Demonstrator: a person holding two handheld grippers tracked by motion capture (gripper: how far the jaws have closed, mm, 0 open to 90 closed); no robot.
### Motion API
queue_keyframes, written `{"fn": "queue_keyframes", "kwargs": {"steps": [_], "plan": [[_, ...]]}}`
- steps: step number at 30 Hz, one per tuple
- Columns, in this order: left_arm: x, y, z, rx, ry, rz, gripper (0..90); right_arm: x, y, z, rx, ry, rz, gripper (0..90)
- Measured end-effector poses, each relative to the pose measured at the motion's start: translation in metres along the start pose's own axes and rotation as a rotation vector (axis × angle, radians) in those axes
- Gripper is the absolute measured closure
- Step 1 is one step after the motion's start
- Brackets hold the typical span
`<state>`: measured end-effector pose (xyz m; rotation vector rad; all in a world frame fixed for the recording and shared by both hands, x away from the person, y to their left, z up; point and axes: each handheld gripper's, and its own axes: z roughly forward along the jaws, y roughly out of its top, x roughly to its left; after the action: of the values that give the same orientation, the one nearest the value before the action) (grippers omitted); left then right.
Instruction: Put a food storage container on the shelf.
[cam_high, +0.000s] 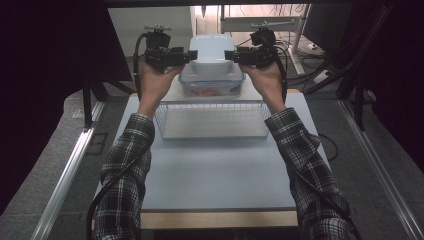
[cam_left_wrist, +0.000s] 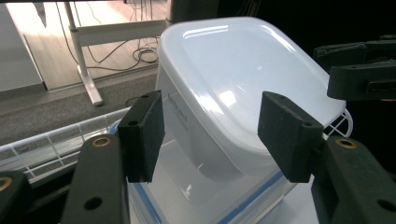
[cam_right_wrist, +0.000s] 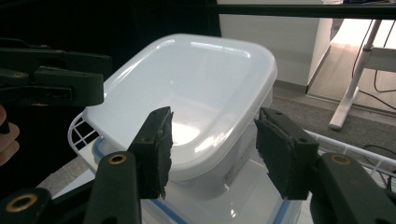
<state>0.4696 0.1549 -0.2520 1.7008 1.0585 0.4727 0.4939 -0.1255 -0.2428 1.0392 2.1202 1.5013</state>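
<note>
- At the far end of the tabletop (cam_high: 215, 175), a white container (cam_high: 212, 52) is seen resting upside down on a clear lidded box (cam_high: 212, 85) with a blue seal; something reddish shows inside the box.
- The stack stands behind a white wire basket (cam_high: 212, 120), which lies between the two forearms.
- The left hand-held gripper (cam_high: 188, 56) is held at the container's left side, jaws parted; in the left gripper view the pads stand clear of the wall on either side, with nothing clamped.
- The right hand-held gripper (cam_high: 231, 56) is held at the right side likewise, jaws apart, with gaps visible between pads and plastic.
- Judged state: the container appears set down on the box and let go, so the stacking step looks done.
- Left to do, as judged: both hand-held grippers to be drawn back; whether the stack then belongs in the basket cannot be told.
</note>
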Motion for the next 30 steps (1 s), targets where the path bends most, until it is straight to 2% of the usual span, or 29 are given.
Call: {"fn": "queue_keyframes", "kwargs": {"steps": [6,11,16,22,27,30], "plan": [[-0.001,0.003,0.002,0.003,0.019,0.012,40.3,-0.002,0.003,0.003,0.002,-0.013,0.0,47.4],[-0.001,0.003,-0.003,-0.011,0.011,0.013,38.2,-0.002,0.003,0.001,0.003,-0.016,-0.006,45.3],[-0.003,0.0,-0.01,-0.019,-0.023,0.025,31.5,0.001,0.002,-0.002,0.008,0.009,-0.02,36.2],[-0.008,-0.01,-0.017,-0.026,-0.082,0.071,21.7,0.002,-0.005,-0.008,0.002,0.04,-0.053,25.2],[-0.011,-0.023,-0.02,-0.024,-0.103,0.103,14.8,0.003,-0.014,-0.014,-0.002,0.033,-0.094,16.7],[-0.013,-0.03,-0.022,-0.01,-0.115,0.106,11.8,0.004,-0.02,-0.018,-0.009,0.049,-0.101,14.0]]}}
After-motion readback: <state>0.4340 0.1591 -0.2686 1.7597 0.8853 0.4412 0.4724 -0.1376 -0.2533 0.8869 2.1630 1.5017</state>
